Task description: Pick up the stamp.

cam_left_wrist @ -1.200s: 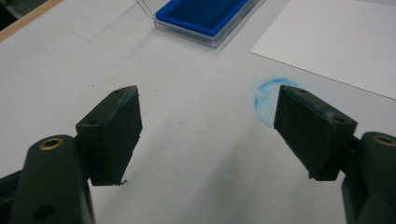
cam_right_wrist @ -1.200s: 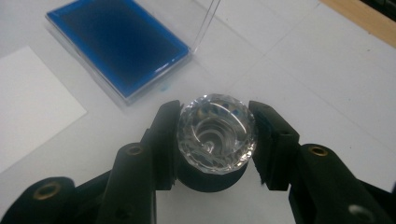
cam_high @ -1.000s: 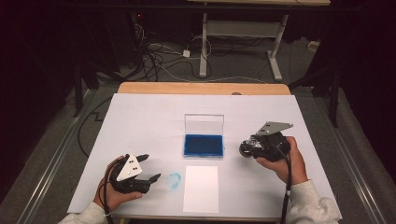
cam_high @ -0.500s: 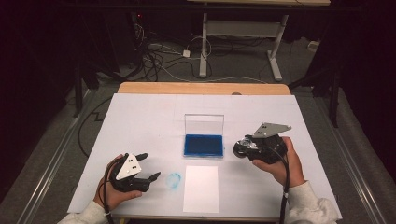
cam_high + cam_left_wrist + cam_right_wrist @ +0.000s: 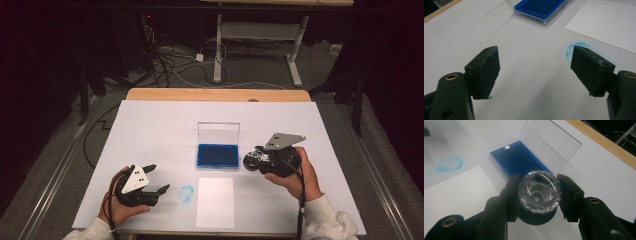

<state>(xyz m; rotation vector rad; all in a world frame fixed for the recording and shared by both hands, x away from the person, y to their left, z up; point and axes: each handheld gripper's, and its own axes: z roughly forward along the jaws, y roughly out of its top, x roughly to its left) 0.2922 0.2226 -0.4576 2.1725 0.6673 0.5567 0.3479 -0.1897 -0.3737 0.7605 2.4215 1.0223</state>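
Over white table (image 5: 150, 130), right gripper (image 5: 539, 192) clamps clear stamp (image 5: 539, 191).

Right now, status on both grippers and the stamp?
Right gripper shut on clear-handled stamp, beside open blue ink pad. Left gripper open, empty. White paper unstamped, nothing blocking.

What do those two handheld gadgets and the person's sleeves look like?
Both are black. The left gripper and the right gripper each carry a grey three-cornered plate on top and trail a black cable. The left's blocky fingers bear blue smudges. The sleeves are light grey.
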